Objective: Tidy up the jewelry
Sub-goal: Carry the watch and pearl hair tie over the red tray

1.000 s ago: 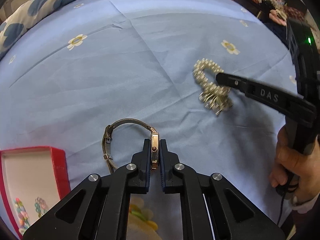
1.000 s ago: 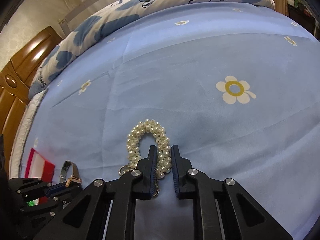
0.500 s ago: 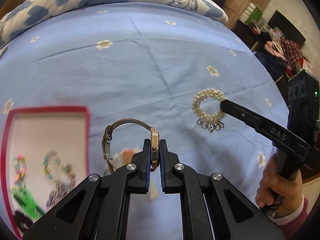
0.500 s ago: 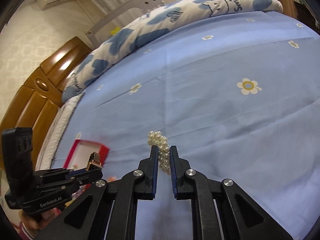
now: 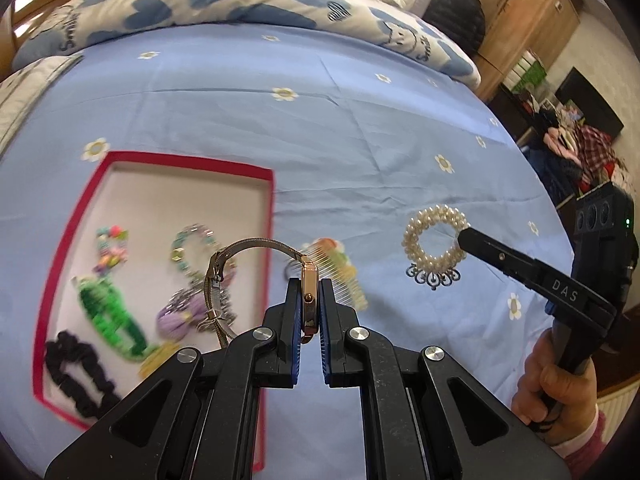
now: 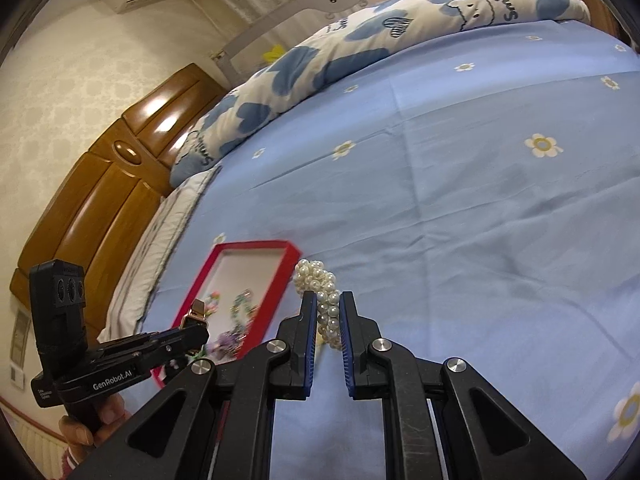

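My left gripper [image 5: 309, 288] is shut on a rose-gold watch [image 5: 308, 296] with a grey mesh strap [image 5: 240, 256], held in the air above the right edge of a red-rimmed jewelry box [image 5: 160, 160]. My right gripper [image 6: 327, 312] is shut on a pearl bracelet [image 6: 322, 296], lifted off the blue bedsheet. The bracelet with its dangling dark charms also shows in the left wrist view [image 5: 434, 240], right of the watch. The box [image 6: 248, 246] shows left of the bracelet in the right wrist view. The left gripper [image 6: 196, 320] with the watch shows there too.
The box holds a black scrunchie [image 5: 76, 372], a green piece [image 5: 108, 320], a purple piece [image 5: 176, 320] and beaded bracelets [image 5: 192, 244]. A hair comb [image 5: 340, 268] lies on the sheet beside the box. A heart-print quilt [image 5: 240, 4] lies at the far edge.
Both grippers rose from the sheet with their items. My left gripper carried the watch left toward the box, which now shows in full. The pearl bracelet now hangs in the air.
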Available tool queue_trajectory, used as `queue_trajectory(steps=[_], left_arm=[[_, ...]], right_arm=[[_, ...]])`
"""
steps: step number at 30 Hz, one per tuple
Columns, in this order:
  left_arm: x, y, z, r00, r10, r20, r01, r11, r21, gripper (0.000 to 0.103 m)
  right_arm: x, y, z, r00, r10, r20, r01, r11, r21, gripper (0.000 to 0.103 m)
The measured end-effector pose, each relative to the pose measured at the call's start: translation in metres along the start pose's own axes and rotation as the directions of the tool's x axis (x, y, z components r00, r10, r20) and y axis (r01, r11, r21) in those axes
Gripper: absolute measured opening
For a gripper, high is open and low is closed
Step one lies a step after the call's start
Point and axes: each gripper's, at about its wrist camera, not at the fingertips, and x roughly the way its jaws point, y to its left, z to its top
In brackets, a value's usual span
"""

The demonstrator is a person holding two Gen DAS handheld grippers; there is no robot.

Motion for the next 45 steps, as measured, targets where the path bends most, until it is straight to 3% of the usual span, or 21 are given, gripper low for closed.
queue_trajectory(steps=[15, 31, 40, 45], left_arm=[[-0.038, 0.056, -0.030, 0.998, 0.057, 0.035, -0.053, 0.992, -0.115, 0.006], [-0.045, 0.118, -0.056, 0.992, 0.122, 0.015, -0.116, 0.970, -0.213, 0.006], [-0.030, 0.137, -0.059, 0.992, 0.126, -0.019, -0.127, 0.961, -0.245, 0.006], [-0.013, 0.145, -0.053, 0.990, 0.133, -0.038, -0.138, 0.958, -0.250, 0.006]], right_arm=[[0.017, 0.065, -0.032, 0.992, 0.103, -0.070, -0.108, 0.992, -0.065, 0.011], [0.060, 0.134, -0.055, 0.962, 0.206, -0.179, -0.229, 0.965, -0.123, 0.011], [0.097, 0.145, -0.059, 0.952, 0.201, -0.232, -0.233, 0.965, -0.117, 0.011], [0.123, 0.136, -0.057, 0.953, 0.161, -0.257, -0.194, 0.975, -0.110, 0.011]])
